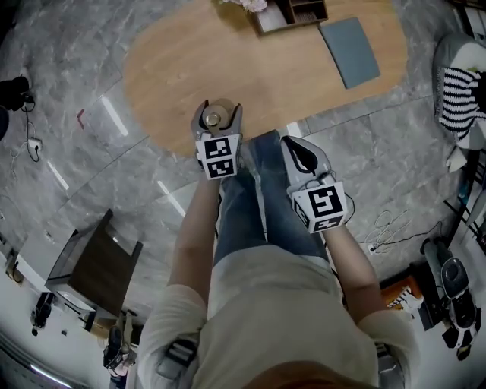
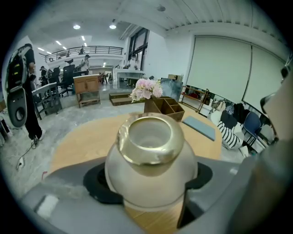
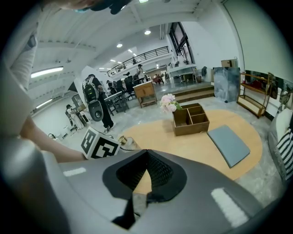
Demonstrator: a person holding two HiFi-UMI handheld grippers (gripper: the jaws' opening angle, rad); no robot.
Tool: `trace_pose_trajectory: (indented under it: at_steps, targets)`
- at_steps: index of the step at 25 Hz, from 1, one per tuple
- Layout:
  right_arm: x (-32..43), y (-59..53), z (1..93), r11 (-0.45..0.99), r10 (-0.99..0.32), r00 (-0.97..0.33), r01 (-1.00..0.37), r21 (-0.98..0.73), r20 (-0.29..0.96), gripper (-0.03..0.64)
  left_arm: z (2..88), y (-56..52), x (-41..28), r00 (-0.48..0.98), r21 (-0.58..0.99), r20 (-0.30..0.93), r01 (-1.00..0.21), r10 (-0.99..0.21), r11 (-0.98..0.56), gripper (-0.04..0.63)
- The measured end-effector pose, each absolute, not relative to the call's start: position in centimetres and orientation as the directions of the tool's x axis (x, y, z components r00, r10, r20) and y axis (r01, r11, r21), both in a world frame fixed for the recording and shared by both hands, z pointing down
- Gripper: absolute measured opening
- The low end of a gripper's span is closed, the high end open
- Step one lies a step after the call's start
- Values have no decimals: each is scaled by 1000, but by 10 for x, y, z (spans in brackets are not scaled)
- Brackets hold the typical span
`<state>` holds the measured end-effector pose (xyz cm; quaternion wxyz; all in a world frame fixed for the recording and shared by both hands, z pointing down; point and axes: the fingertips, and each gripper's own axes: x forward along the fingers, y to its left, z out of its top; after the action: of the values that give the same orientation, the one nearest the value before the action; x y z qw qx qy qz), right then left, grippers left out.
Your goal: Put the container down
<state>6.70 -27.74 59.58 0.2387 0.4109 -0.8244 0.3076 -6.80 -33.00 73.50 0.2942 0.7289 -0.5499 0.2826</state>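
Observation:
A round frosted container [image 2: 151, 176] with a gold rim [image 2: 147, 142] sits between the jaws of my left gripper [image 2: 149, 187], which is shut on its body. In the head view the left gripper [image 1: 217, 121] holds the container [image 1: 214, 118] over the near edge of the oval wooden table [image 1: 250, 72]. Whether its base touches the wood I cannot tell. My right gripper [image 1: 298, 154] hangs to the right, off the table over the person's legs. Its jaws are shut with nothing in them [image 3: 145, 157]. From there I see the left gripper's marker cube [image 3: 101, 145] and the container [image 3: 125, 142].
At the table's far end stand a wooden divided box [image 1: 292, 13], pink flowers [image 1: 249, 4] and a grey mat [image 1: 349, 50]. A dark side table [image 1: 95, 266] stands on the marble floor to the left. Cables [image 1: 391, 228] and equipment lie to the right.

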Motion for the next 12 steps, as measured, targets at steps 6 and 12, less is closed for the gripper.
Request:
trace_pose_trajectory:
  at_steps: [6,12]
  targets:
    - [66,-294,621,473,-508,-556,-819,-326,658,2,774,-347,-69,204,79,765,-971,-611,-225,353]
    - [67,-304,638,468,-491,-560,-816,-340,668,2,801,-360,-69,168,37,782,-974,-600,-226,353]
